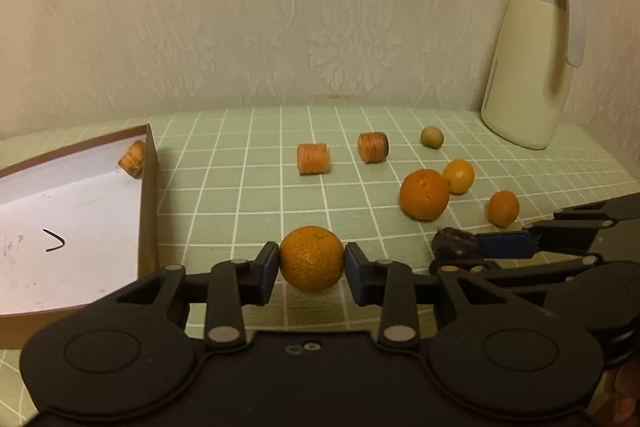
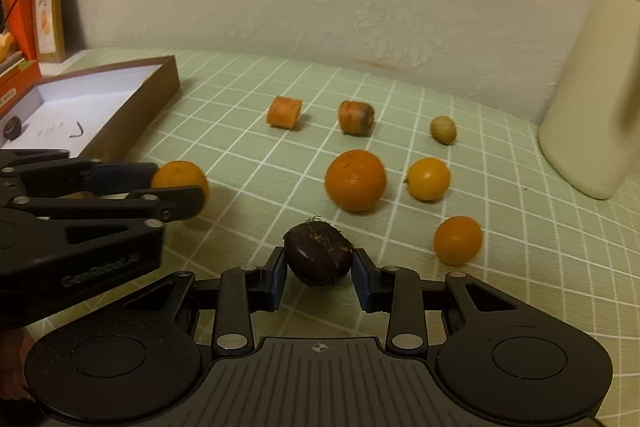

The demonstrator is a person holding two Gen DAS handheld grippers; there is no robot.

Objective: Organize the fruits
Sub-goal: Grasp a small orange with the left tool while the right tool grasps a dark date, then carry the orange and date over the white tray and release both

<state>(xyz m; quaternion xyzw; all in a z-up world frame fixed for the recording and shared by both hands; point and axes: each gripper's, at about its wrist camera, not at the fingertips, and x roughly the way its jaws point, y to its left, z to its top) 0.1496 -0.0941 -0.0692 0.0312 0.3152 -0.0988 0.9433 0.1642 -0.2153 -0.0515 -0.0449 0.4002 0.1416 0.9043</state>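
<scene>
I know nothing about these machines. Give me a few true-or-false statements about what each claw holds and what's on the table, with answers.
1. The left gripper grips an orange mandarin. True.
2. The right gripper is empty. False: its fingers clamp a dark chestnut.
3. The box contains a carrot piece. True.
4. The cream jug lies on its side. False: it stands upright.
</scene>
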